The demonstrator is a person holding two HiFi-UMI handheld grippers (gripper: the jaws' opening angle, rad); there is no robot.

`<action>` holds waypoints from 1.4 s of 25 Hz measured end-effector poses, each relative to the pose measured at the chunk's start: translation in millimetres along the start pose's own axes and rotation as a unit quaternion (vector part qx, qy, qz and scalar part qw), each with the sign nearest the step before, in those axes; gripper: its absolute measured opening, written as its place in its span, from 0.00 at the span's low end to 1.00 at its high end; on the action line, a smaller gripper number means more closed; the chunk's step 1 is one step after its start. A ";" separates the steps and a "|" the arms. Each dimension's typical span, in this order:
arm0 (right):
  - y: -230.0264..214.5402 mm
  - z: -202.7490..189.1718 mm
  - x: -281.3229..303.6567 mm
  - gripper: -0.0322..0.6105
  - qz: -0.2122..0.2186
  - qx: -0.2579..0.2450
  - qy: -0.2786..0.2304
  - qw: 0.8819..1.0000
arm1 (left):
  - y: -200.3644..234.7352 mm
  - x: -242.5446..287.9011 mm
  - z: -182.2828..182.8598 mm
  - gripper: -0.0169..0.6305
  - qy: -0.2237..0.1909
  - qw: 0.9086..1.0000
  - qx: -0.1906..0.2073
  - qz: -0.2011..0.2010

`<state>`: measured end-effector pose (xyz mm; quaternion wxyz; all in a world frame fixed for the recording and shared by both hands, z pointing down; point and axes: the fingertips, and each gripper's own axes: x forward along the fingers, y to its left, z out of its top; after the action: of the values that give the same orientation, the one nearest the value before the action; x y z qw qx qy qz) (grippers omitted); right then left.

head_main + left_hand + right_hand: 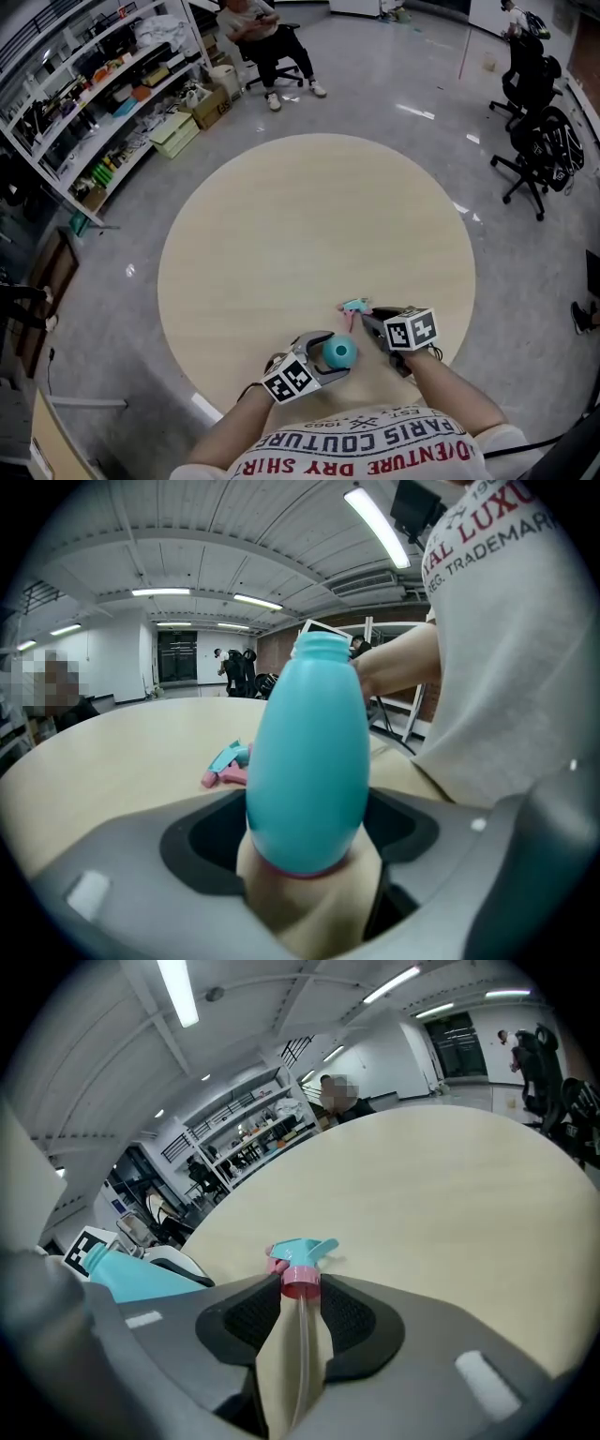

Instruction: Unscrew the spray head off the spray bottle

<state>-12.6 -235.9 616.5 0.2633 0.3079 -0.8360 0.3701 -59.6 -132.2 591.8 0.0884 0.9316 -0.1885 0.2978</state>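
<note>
My left gripper (pixel 328 361) is shut on the teal spray bottle (pixel 338 353) near the table's front edge. In the left gripper view the bottle (pixel 309 761) stands between the jaws, gripped near its pink-rimmed base, its neck open with no head on it. Just to the right, my right gripper (pixel 364 316) is shut on the spray head (pixel 353 307), low over the round table (pixel 309 225). In the right gripper view the pads clamp the pink collar of the teal spray head (pixel 302 1255), and its clear tube runs back between the jaws. The spray head (pixel 225 763) looks to rest on the tabletop.
Storage shelves (pixel 94 84) with boxes line the far left. A seated person (pixel 267 37) is beyond the table's far edge. Black office chairs (pixel 539 141) stand at the right. The light wooden tabletop stretches away in front of both grippers.
</note>
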 end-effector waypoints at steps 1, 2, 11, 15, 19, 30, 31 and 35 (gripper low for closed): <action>1.1 0.0 0.0 0.26 -0.001 0.002 -0.006 1.000 | -0.4 -0.5 -0.1 0.61 -0.002 1.000 0.001 -0.002; 2.4 0.5 -1.4 0.26 0.001 0.008 -0.017 1.000 | -0.5 -1.3 1.0 0.62 -0.006 1.000 0.002 -0.003; 61.4 17.1 -97.5 0.19 0.032 -0.053 -0.225 0.972 | 6.1 -73.1 -11.0 0.49 -0.072 0.989 -0.123 0.047; 123.9 -18.4 -144.7 0.05 0.143 -0.082 -0.238 0.957 | -48.7 -96.2 9.1 0.03 -0.159 0.970 -0.182 -0.026; 178.4 -66.3 -164.9 0.05 0.178 -0.104 -0.214 0.955 | -101.2 -101.4 32.8 0.03 -0.169 0.970 -0.165 -0.047; 260.6 -261.0 -244.8 0.05 0.174 -0.096 -0.238 0.951 | -303.6 -125.1 -5.2 0.03 -0.164 0.975 -0.147 -0.013; 278.2 -281.1 -260.8 0.05 0.173 -0.108 -0.238 0.950 | -333.1 -134.2 -6.8 0.03 -0.164 0.975 -0.149 -0.008; 340.4 -352.8 -322.0 0.05 0.170 -0.148 -0.245 0.943 | -435.8 -174.4 2.0 0.03 -0.169 0.975 -0.141 0.008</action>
<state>37.0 325.2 453.2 0.0263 0.1997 -0.9599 0.1948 -13.6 317.3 464.7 0.1832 0.9451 -0.2487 0.1070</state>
